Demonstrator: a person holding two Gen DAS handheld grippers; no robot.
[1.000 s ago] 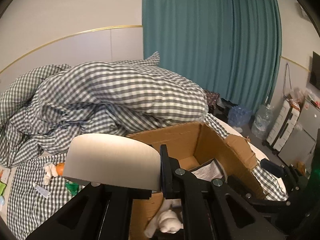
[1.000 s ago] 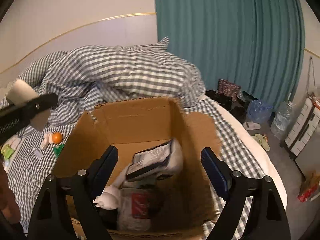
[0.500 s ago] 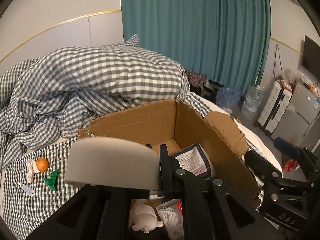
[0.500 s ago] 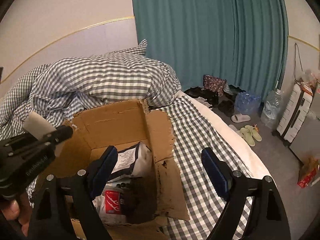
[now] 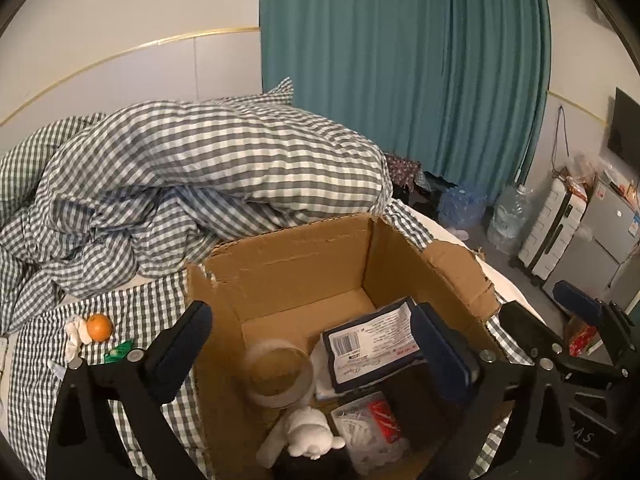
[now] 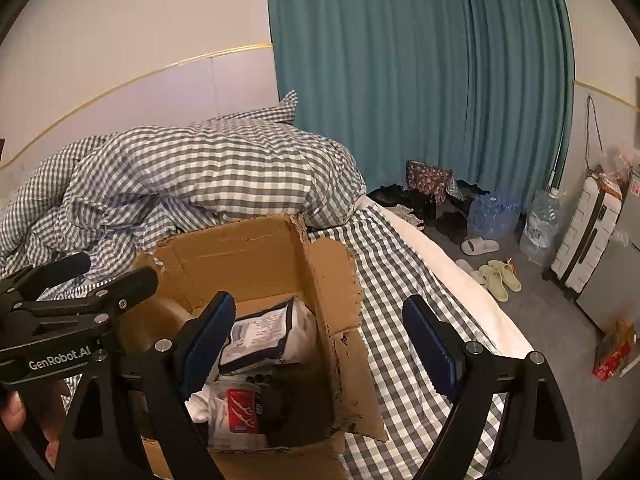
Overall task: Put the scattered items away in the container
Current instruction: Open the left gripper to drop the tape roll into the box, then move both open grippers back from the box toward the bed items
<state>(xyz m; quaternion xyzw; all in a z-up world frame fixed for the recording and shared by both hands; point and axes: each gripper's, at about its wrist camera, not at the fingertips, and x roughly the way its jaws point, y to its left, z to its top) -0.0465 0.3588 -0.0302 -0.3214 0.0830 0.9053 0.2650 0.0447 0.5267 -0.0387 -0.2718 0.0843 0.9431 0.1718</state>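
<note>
Here, a gingham-covered bed (image 5: pixel 160 312) carries the cardboard box (image 5: pixel 304 264), already holding a pouch (image 5: pixel 372 344), a plush toy (image 5: pixel 308 436) and a blurred tape roll (image 5: pixel 278 372) beneath the left gripper (image 5: pixel 316 356), its fingers spread and empty. The right gripper (image 6: pixel 320 344) hovers equally wide. An orange (image 5: pixel 99 327) waits on the bed beside the box, seemingly next.

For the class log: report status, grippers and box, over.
Left gripper open over box, tape roll dropping in. Right gripper open, empty. Orange and green wrapper on bed. Nothing in the way.
</note>
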